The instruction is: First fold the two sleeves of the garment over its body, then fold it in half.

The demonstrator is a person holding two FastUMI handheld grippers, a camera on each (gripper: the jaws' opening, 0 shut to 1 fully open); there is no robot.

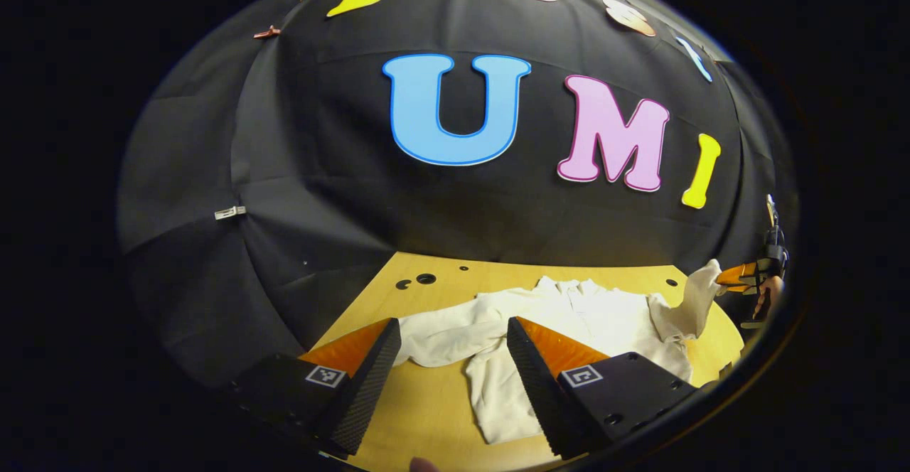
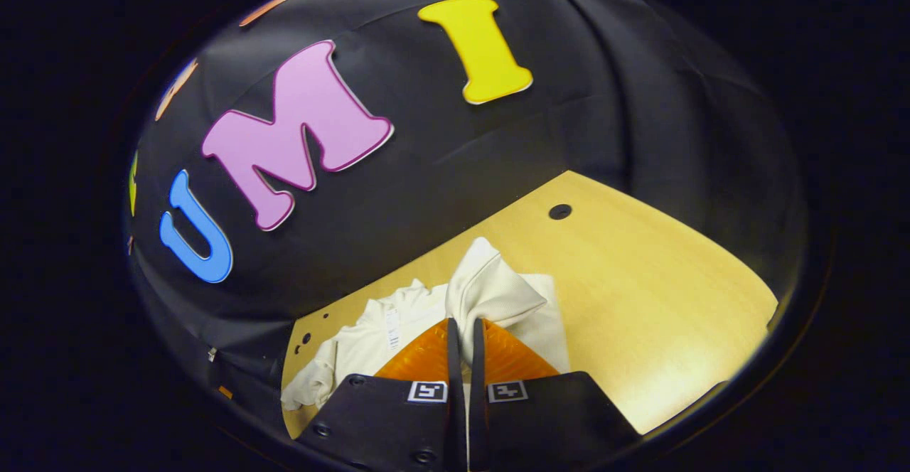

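Note:
A cream long-sleeved garment point(image 1: 569, 319) lies on the wooden table point(image 1: 434, 408). In the left gripper view my left gripper point(image 1: 455, 347) hovers open above the near left sleeve point(image 1: 448, 340), with nothing between its fingers. At the far right of that view my right gripper point(image 1: 725, 278) lifts the other sleeve point(image 1: 693, 301) off the table. In the right gripper view my right gripper point(image 2: 463, 328) is shut on that sleeve point(image 2: 490, 287), whose cloth rises between the fingers, with the garment body point(image 2: 384, 330) lying to the left.
The black cloth wall point(image 1: 441, 202) stands close behind the table. Small round holes point(image 1: 425, 279) dot the tabletop near its back edge, one also at the far side point(image 2: 560, 211). Bare wood point(image 2: 661, 294) stretches right of the garment.

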